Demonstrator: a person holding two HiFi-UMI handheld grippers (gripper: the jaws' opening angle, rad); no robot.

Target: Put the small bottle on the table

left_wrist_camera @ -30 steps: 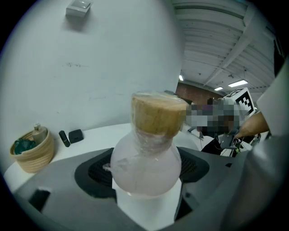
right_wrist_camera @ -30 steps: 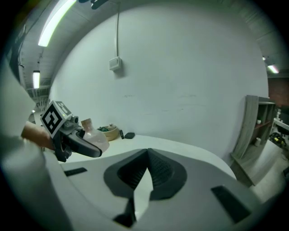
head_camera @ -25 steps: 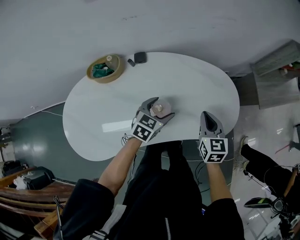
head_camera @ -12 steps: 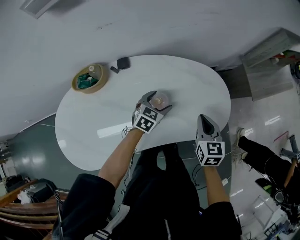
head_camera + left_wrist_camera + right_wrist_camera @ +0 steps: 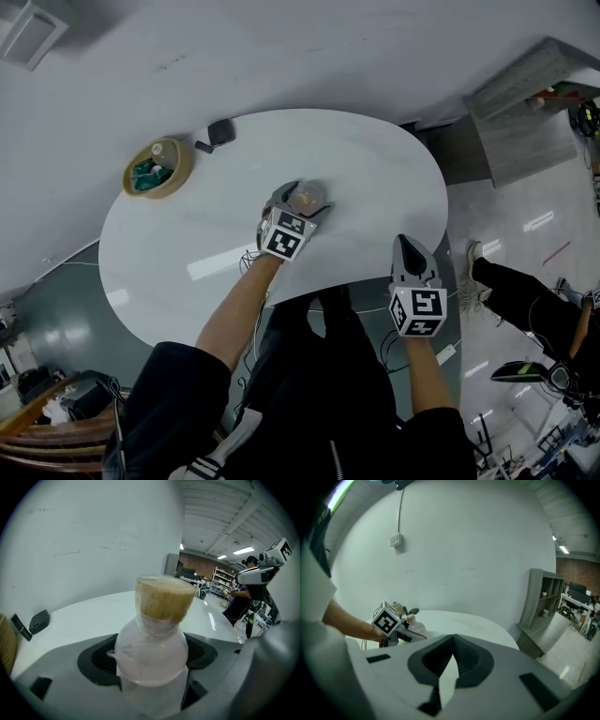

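A white, rounded table (image 5: pixel 366 159) stands against a plain pale wall, with a grey shelf unit (image 5: pixel 525 122) off at the upper right of the head view and glossy floor beyond it.

Near the middle of the tabletop is the small bottle (image 5: pixel 152 653), a clear, round-bellied flask with a short neck and a cork stopper (image 5: pixel 164 597). It stands upright between the jaws of the left gripper (image 5: pixel 302 199), whose black pads press against the belly on both sides, so the jaws are spread wide around it and pinching it. The bottle is low over the white surface; I cannot tell whether its base touches.

The right gripper (image 5: pixel 406 242) hangs at the table's near edge, lower right of the head view, well apart from the bottle. Its jaws are pressed together at the tips, with nothing between them, and it points toward the tabletop.

At the table's far left rim, upper left in the head view, sits a round tan bowl (image 5: pixel 178 164) holding something green (image 5: pixel 145 175) and a pale rounded item. Just right of it lie a dark boxy object (image 5: pixel 220 131) and a smaller dark piece (image 5: pixel 202 146) beside it.

Another person's dark-clad legs (image 5: pixel 525 309) stretch across the floor at the right.
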